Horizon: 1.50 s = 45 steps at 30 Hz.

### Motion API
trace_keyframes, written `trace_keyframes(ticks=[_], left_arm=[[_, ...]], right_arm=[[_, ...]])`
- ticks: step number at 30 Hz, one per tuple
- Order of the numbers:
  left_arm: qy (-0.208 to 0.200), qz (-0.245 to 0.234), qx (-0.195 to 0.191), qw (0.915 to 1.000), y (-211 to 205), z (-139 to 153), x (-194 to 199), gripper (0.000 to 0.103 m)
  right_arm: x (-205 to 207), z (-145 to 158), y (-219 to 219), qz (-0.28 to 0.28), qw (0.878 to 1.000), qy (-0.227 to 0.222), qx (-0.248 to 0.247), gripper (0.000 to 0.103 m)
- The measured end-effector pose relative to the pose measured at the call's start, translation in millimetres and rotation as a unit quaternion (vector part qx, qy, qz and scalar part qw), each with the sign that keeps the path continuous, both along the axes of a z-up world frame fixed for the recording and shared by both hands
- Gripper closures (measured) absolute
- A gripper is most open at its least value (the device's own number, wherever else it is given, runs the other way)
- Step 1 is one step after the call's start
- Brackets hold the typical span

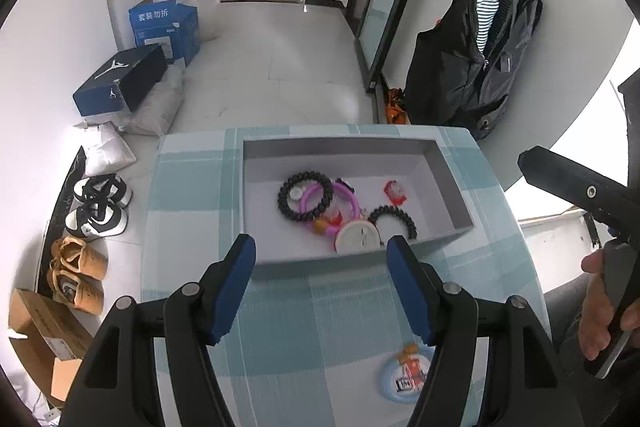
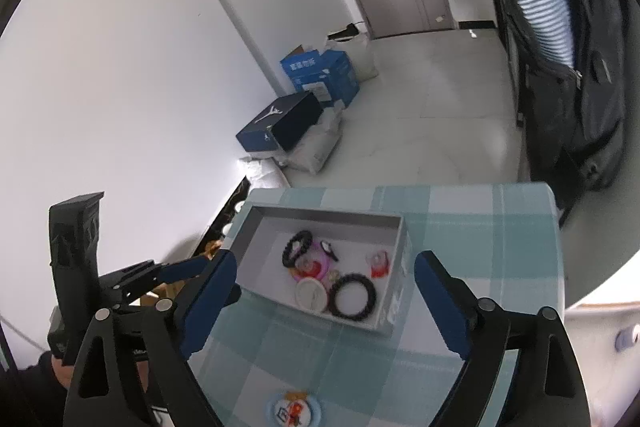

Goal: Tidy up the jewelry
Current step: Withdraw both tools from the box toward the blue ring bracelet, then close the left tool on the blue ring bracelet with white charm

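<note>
Grey box [image 1: 448,187] on the checked tabletop [image 1: 192,187], bracelets piled inside, light-blue bracelet [image 1: 406,377] outside, nearer than the box, beside the left gripper [image 1: 322,255] fingers, both grippers spread wide, right gripper [image 2: 324,277] holding nothing

Left gripper [image 1: 321,259]: black plastic frame w/ triangular cutouts, blue pads on fingers [image 1: 236,287], round silver screw heads at pivots. Right gripper [image 2: 322,291] same build: black, blue pads, silver screws. Right hand [image 1: 600,307] bare skin on grey handle; dark sleeve at left wrist.
</note>
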<state>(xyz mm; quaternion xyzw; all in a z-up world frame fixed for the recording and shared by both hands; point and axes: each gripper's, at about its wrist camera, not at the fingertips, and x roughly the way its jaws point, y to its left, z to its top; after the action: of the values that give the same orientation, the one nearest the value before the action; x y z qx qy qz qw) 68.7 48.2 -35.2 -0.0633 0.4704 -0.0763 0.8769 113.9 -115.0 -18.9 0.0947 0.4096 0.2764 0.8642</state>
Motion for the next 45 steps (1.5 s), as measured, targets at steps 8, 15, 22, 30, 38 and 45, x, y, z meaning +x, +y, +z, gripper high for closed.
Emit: trace_keyframes(ticks=[8,15,22,30,38,45], left_arm=[[0.03,0.005,-0.037,0.9989,-10.6,-15.3,-29.8,0.039],[0.06,-0.046,-0.033,0.9966,-44.9,-31.1,-51.4,0.039],[0.079,-0.085,-0.023,0.993,-67.7,-40.8,-61.5,0.039],[0.101,-0.103,0.028,0.9891,-86.7,-59.5,-58.9,0.039],[0.101,-0.09,0.05,0.9896,-85.3,-60.1,-57.8,0.039],[0.095,-0.079,0.022,0.9921,-75.6,-52.2,-59.1,0.063]], right_arm=[[-31.8,-16.5,-11.7,-0.016,1.0,0.013,-0.008,0.006],[-48.3,-29.2,-19.9,-0.023,0.999,0.028,-0.016,0.006],[-54.3,-32.4,-29.3,-0.034,0.999,0.034,-0.016,0.006],[-56.3,-35.7,-32.8,-0.035,0.998,0.036,-0.026,0.006],[-56.6,-39.5,-39.6,-0.042,0.998,0.041,-0.026,0.006],[-55.4,-39.5,-39.8,-0.044,0.998,0.042,-0.025,0.006]])
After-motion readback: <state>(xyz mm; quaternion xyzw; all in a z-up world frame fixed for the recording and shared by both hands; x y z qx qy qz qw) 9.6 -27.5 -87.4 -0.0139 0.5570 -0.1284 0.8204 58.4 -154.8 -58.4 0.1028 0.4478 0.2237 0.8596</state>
